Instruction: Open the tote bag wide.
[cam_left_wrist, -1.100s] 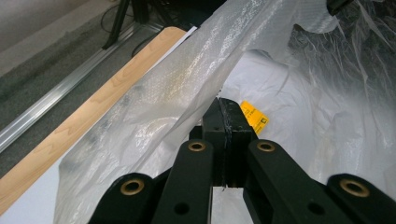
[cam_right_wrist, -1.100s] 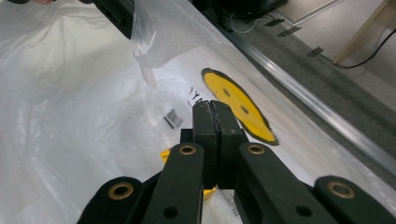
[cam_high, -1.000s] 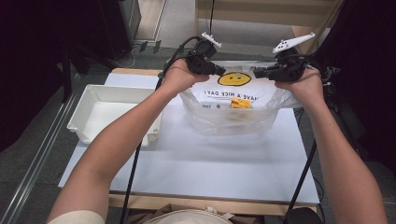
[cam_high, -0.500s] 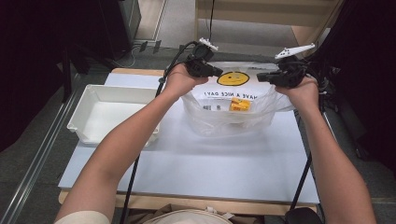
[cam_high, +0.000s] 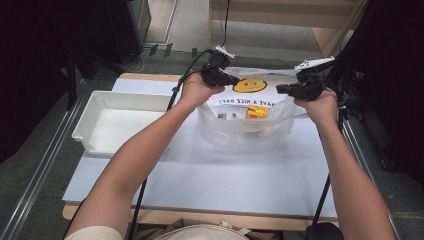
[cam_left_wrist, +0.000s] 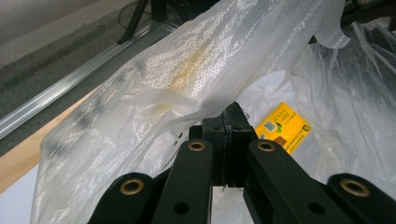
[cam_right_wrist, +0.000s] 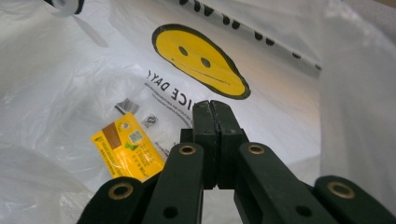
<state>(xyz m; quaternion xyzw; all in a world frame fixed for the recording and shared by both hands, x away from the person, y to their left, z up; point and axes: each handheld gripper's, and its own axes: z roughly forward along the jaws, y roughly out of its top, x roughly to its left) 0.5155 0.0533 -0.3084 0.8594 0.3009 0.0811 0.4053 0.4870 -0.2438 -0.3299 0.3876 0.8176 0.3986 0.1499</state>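
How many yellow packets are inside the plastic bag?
1: the yellow packet lies on the bottom of the plastic bag, right of a small grey item. Folds of the bag may hide others.

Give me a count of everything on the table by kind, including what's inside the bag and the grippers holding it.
Clear plastic bag with a smiley face: 1
Yellow packet inside the bag: 1
Small grey packet inside the bag: 1
White tray: 1
Grippers, left gripper and right gripper, both shut on the bag's rim: 2
Total: 6
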